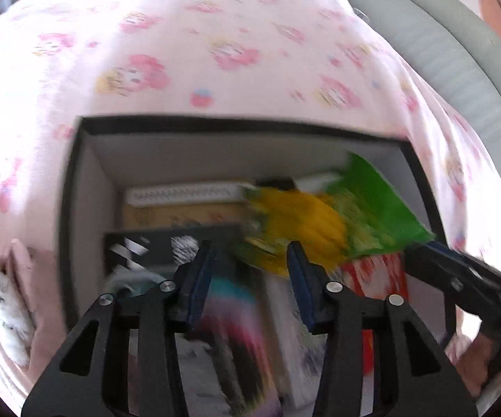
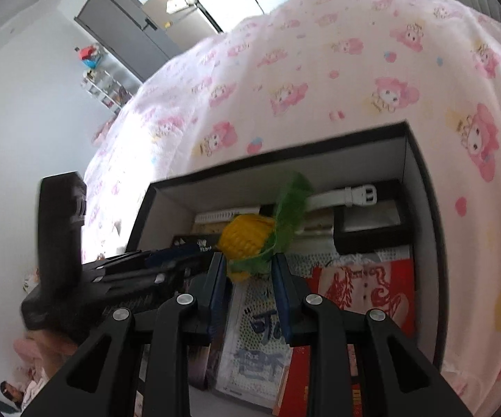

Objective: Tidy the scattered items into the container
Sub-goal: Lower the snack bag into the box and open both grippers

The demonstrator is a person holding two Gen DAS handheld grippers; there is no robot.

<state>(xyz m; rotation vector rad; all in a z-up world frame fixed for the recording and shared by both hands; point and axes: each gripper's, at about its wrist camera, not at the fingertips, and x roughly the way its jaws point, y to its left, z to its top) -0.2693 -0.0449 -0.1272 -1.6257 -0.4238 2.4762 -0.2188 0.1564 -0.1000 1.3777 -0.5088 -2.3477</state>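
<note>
The right gripper [image 2: 247, 271] is clamped on the stem end of a toy corn cob [image 2: 247, 234], its blue pads [image 2: 217, 278] pressing the green husk from both sides. The yellow cob juts forward past the fingertips, hanging over the open box [image 2: 420, 187]. Just left of this gripper sits the left gripper [image 1: 250, 260], jaws apart with nothing between them; the blurred cob lies just ahead and right of its tips, seemingly not touching. Below both tools the box holds flat items: a red packet [image 2: 361, 288], a white belt [image 2: 351, 196] at the far wall and a small black case [image 2: 368, 226]. Beyond the box spreads a pink patterned bedspread [image 2: 320, 80].
</note>
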